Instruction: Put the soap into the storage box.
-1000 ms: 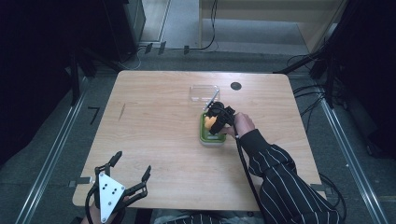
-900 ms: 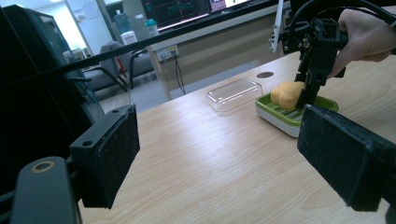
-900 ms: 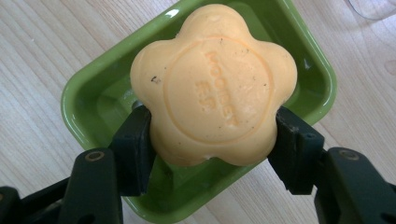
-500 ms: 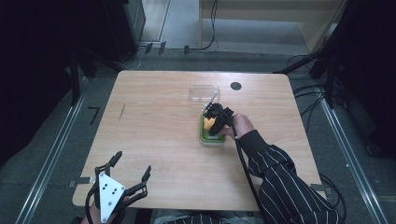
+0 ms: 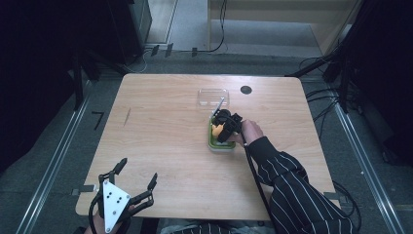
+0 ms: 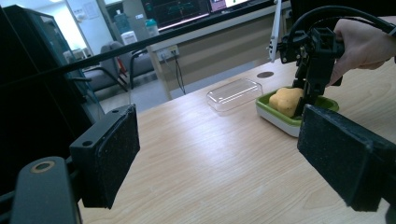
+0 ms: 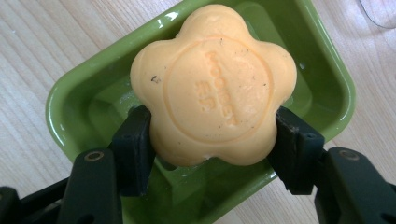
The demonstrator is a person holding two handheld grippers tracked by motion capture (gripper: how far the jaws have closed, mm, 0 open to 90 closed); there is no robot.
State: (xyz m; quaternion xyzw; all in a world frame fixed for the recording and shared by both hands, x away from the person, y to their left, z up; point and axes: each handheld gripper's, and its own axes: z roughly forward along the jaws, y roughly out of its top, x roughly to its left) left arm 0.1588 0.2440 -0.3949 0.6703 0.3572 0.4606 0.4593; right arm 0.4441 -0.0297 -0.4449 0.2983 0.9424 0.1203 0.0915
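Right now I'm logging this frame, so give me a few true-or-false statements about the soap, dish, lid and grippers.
1. The right gripper is shut on the soap. True.
2. The soap is round and white. False: it is flower-shaped and orange.
3. The dish is green. True.
4. The clear lid sits on the dish. False: it lies on the table beside the dish.
5. The left gripper holds the lid. False: it is open and empty near the table's front edge.
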